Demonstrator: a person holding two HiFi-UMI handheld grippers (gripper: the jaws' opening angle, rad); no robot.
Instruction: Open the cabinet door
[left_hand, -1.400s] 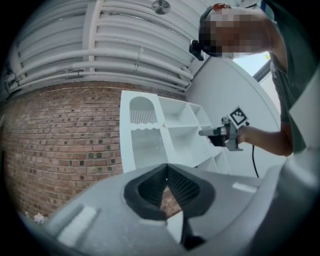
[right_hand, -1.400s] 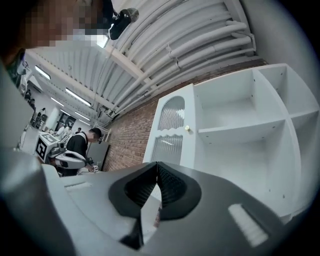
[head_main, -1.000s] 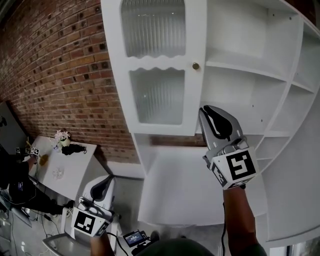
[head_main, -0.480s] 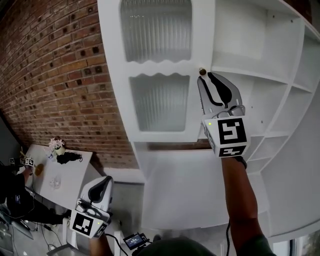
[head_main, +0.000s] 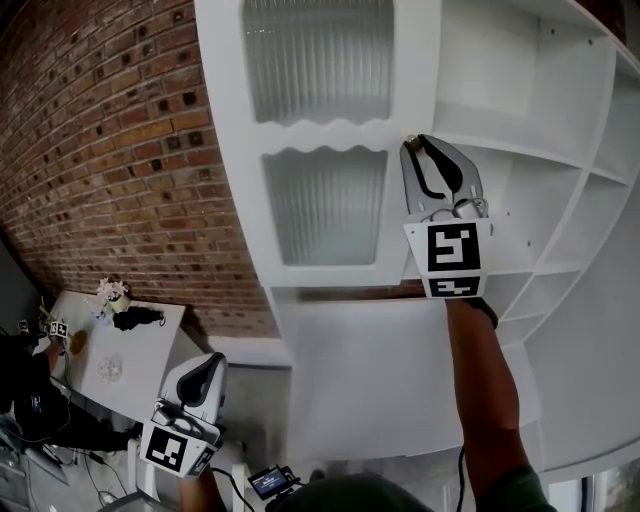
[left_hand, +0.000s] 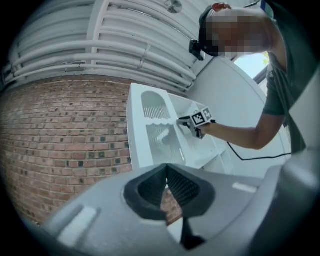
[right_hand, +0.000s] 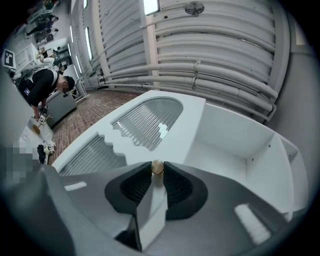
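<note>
The white cabinet door (head_main: 320, 150) with two ribbed glass panes stands partly swung out from the shelf unit. Its small brass knob (head_main: 412, 146) sits at the door's right edge. My right gripper (head_main: 424, 145) reaches up to it. In the right gripper view the knob (right_hand: 157, 167) lies between the two dark fingertips of the right gripper (right_hand: 157, 171), whose jaws are closing and touch it on both sides. My left gripper (head_main: 208, 365) hangs low at the left with its jaws together and nothing in them; in its own view the left gripper (left_hand: 166, 170) faces the door (left_hand: 157, 135) from afar.
A brick wall (head_main: 120, 150) runs left of the cabinet. Open white shelves (head_main: 540, 160) lie behind and right of the door. A small white table (head_main: 130, 350) with flowers stands low at the left, and a person (head_main: 25, 380) bends beside it.
My right gripper rose from below the door to the knob and rolled, and its tips now bracket the knob. The left gripper shifted slightly at the bottom left.
</note>
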